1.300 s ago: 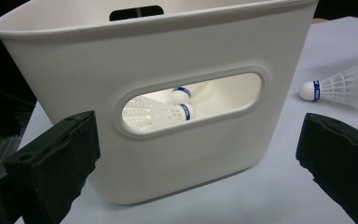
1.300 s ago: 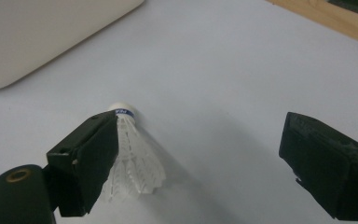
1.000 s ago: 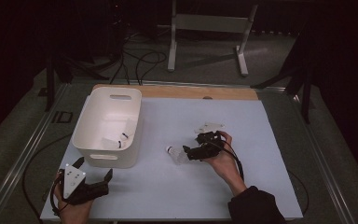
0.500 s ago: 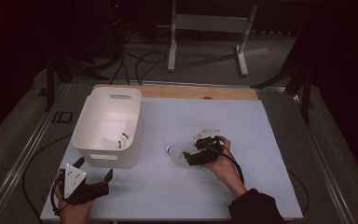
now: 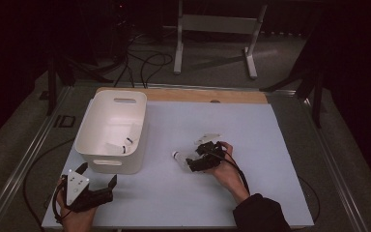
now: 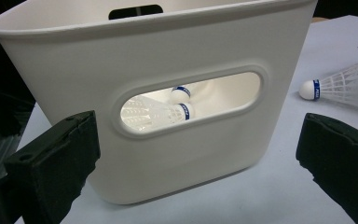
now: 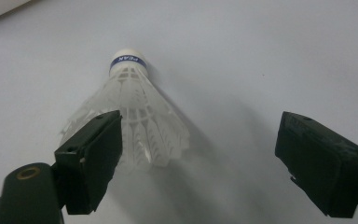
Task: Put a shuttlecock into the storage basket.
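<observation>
The shuttlecock (image 7: 133, 116) is straddled on the table (image 5: 270, 145) by the right claw (image 7: 200, 158), spread open; the left claw (image 6: 186, 158) is also held open.

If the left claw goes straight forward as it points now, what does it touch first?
Most likely the near wall of the white bin, just below its handle slot. The left claw is open and faces that wall directly.

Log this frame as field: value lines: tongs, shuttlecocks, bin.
right tongs: open, jaws either side of the shuttlecock's skirt, one jaw at the feathers, not closed on it
left tongs: open, at the near table edge, facing the bin
loose shuttlecock: lying on the table, cork pointing away from the right tongs
bin: white, handle cutouts, upright on the table's left
shuttlecocks in bin: two seen through the cutout
</observation>
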Demonstrator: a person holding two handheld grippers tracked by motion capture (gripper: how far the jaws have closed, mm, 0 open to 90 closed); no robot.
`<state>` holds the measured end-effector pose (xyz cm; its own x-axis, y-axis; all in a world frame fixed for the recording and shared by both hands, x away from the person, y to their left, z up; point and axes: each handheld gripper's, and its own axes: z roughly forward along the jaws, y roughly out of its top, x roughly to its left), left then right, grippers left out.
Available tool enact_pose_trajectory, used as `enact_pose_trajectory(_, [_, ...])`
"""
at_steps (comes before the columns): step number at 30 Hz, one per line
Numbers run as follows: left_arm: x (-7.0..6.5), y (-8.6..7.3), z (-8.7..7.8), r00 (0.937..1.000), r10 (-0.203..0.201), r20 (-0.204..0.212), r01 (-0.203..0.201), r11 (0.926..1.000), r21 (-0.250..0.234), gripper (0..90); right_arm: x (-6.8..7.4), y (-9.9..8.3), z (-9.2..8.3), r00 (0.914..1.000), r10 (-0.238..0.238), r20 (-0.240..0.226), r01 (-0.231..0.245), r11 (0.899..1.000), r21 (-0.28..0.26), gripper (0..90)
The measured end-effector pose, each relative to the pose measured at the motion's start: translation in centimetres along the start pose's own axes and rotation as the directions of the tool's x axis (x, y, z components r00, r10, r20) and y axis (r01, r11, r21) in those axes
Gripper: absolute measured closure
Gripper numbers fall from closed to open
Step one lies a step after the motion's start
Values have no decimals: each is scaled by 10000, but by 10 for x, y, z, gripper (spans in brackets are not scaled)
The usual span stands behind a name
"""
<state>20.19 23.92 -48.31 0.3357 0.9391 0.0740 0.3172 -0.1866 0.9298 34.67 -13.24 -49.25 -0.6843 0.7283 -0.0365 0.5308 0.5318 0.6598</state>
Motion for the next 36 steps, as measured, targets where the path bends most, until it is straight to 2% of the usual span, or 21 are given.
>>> enact_pose_trajectory(7, [0, 0, 0, 10000, -3, -9, 3, 10000, -11, 1, 4, 4, 10, 9999, -48, -116, 47, 10000, -62, 202])
enact_pose_trajectory(12, [0, 0, 0, 10000, 6, -6, -6, 10000, -16, 1, 9, 10, 13, 9991, -322, -277, 318, 9994, -141, 286])
enact_pose_trajectory(17, [0, 0, 0, 10000, 2, -1, -2, 10000, -30, 1, 16, 17, 17, 9970, -721, -297, 718, 9973, -130, 436])
enact_pose_trajectory(20, [1, 0, -1, 10000, 0, -4, 0, 10000, -32, 1, 17, 19, 19, 9965, -674, -496, 665, 9976, -198, 494])
enact_pose_trajectory(21, [1, 0, -1, 10000, -11, -4, 11, 10000, -33, 1, 17, 20, 21, 9967, -529, -621, 520, 9985, -169, 570])
enact_pose_trajectory(22, [1, 0, -1, 10000, -10, -4, 10, 10000, -30, 1, 16, 20, 21, 9963, -491, -700, 481, 9987, -170, 598])
enact_pose_trajectory(25, [1, 0, 0, 10000, 7, 3, -7, 10000, -24, 1, 15, 20, 22, 9956, -315, -883, 302, 9994, -164, 646])
enact_pose_trajectory(30, [0, 0, 0, 10000, 3, 3, -3, 10000, -11, 1, 15, 22, 22, 9943, -394, -995, 376, 9991, -197, 775])
enact_pose_trajectory(36, [0, 0, 0, 10000, 11, 8, -11, 10000, -21, 1, 17, 24, 20, 9931, -463, -1075, 433, 9986, -302, 865])
